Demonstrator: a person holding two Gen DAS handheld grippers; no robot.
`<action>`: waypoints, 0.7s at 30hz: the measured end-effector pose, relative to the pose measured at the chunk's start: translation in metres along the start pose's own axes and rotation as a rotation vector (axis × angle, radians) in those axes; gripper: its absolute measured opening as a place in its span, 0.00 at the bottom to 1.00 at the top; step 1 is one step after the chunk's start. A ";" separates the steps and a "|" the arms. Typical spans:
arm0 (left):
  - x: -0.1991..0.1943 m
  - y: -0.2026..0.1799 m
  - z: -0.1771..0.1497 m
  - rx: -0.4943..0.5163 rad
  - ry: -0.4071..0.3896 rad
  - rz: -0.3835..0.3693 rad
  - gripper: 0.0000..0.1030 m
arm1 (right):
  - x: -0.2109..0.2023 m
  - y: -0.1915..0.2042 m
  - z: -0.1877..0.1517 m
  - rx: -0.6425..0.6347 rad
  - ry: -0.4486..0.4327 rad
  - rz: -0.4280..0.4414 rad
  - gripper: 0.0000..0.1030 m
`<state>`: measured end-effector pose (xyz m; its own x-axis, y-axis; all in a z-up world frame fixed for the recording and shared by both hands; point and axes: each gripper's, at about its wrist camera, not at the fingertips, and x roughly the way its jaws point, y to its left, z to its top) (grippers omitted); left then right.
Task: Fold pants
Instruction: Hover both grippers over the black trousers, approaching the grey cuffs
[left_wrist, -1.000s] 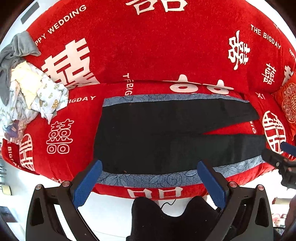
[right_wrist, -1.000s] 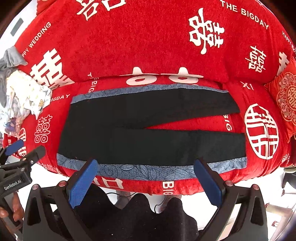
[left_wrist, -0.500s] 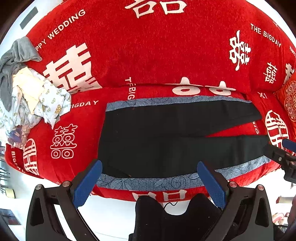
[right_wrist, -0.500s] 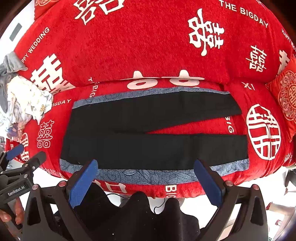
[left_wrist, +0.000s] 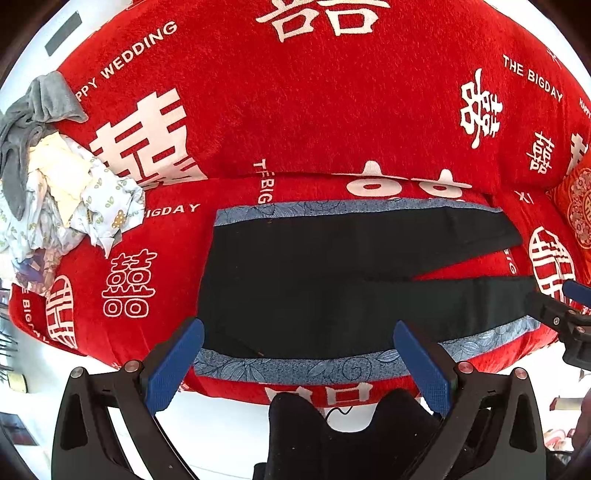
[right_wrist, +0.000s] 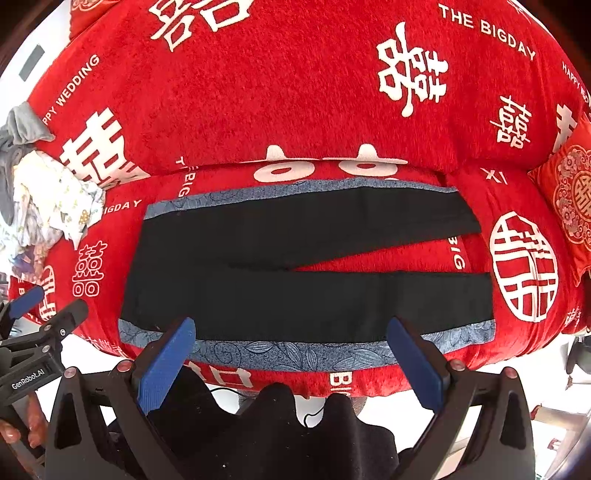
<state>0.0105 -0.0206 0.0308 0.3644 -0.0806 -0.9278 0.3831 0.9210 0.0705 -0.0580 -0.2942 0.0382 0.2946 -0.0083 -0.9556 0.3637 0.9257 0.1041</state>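
We cannot see the mat (right_wrist: 280, 354) beneath the pants (right_wrist: 295, 295); only strips show. The clothes (left_wrist: 55, 192) pile is cut off at the left edge.

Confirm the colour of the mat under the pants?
Blue-grey with a leaf print; the mat shows best in the right wrist view, along the pants' near edge.

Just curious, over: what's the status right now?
Left gripper open, right gripper open, both empty. Black pants flat, unfolded. Clothes pile off left, clear.

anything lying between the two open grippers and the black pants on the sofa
Nothing visible. The black pants lie flat and uncovered on the blue mat, with left gripper and right gripper open near their front edge. The clothes pile sits off to the left.
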 end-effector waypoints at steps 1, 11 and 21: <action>0.000 0.000 0.000 0.003 0.001 0.001 1.00 | 0.000 0.000 0.000 -0.001 0.001 0.000 1.00; -0.004 -0.001 -0.003 -0.003 -0.004 0.017 1.00 | -0.001 -0.001 -0.001 0.000 -0.006 0.006 1.00; -0.017 -0.011 -0.002 -0.029 -0.029 0.035 1.00 | -0.009 -0.015 0.004 -0.005 -0.047 0.040 1.00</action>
<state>-0.0015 -0.0292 0.0455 0.4013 -0.0591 -0.9140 0.3457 0.9339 0.0914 -0.0625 -0.3101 0.0467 0.3497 0.0110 -0.9368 0.3466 0.9275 0.1403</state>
